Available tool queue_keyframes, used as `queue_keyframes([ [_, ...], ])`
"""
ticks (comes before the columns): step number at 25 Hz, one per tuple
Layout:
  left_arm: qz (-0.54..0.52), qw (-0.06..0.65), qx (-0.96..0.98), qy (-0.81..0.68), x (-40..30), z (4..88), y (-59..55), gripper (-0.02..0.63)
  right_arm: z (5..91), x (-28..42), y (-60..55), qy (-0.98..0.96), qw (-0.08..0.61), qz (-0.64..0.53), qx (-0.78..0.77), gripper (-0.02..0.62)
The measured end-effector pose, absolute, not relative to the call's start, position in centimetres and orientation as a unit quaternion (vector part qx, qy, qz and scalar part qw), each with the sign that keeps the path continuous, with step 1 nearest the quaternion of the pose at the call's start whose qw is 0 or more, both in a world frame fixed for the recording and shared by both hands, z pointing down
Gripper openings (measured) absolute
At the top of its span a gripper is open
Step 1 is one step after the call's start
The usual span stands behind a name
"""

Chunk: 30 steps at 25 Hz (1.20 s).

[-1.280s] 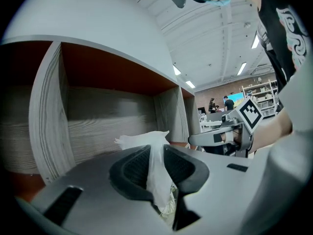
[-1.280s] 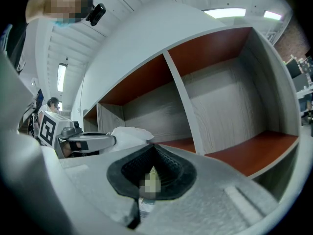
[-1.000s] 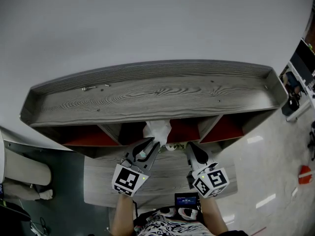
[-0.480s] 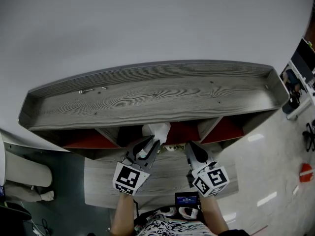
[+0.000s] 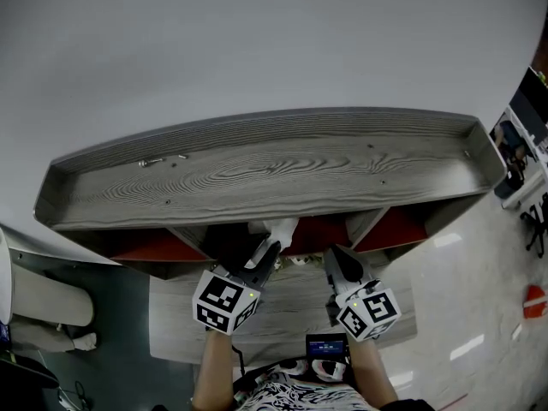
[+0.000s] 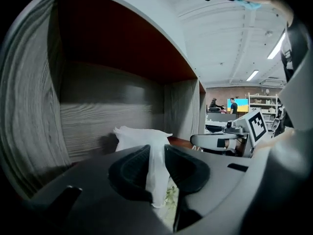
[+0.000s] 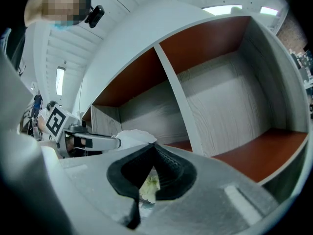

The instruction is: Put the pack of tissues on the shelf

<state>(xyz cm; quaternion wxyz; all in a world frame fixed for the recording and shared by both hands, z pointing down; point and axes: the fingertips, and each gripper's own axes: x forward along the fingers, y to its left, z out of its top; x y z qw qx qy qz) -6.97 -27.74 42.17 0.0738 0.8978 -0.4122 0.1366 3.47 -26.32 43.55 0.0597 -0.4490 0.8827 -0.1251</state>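
Left gripper point(image 5: 269, 249) jaws, just opening, pinch the pack of tissues point(image 5: 274, 229) inside the shelf point(image 5: 257, 165). Right gripper point(image 5: 336, 255), at three o'clock, has its jaws together.

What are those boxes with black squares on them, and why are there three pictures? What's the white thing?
A person holds a tool in each hand: the left hand-held gripper and the right hand-held gripper. The cubes with black squares are part of them. One picture comes from a camera on the person's head, looking down at a grey wooden shelf. The other two come from cameras riding on the grippers. The white thing is a pack of tissues. The left jaws pinch its wrapper and have just been opening a little. The right jaws are closed on what looks like its green-printed edge.
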Motion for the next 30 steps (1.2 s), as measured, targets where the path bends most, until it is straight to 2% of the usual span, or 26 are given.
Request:
queue_keyframes([
  [7, 0.179, 0.074, 0.884, -0.425, -6.9, 42.9, -29.0, 0.095, 43.5, 3.7, -26.4, 0.883, 0.062, -0.127, -0.448, 0.002],
  [12, 0.171, 0.078, 0.883, -0.430, -7.0, 42.7, -29.3, 0.114, 43.5, 3.7, -26.3, 0.884, 0.063, -0.129, -0.446, 0.002],
  [21, 0.175, 0.072, 0.877, -0.441, -7.1, 43.0, -29.0, 0.181, 42.9, 3.7, -25.5, 0.885, 0.084, -0.138, -0.437, 0.003],
  [26, 0.144, 0.055, 0.879, -0.450, -7.1, 42.4, -28.8, 0.237, 42.8, 3.8, -25.0, 0.884, 0.087, -0.136, -0.438, 0.003],
  [30, 0.124, 0.049, 0.877, -0.462, -7.4, 41.9, -28.7, 0.252, 42.6, 4.0, -24.6, 0.884, 0.086, -0.133, -0.439, 0.003],
])
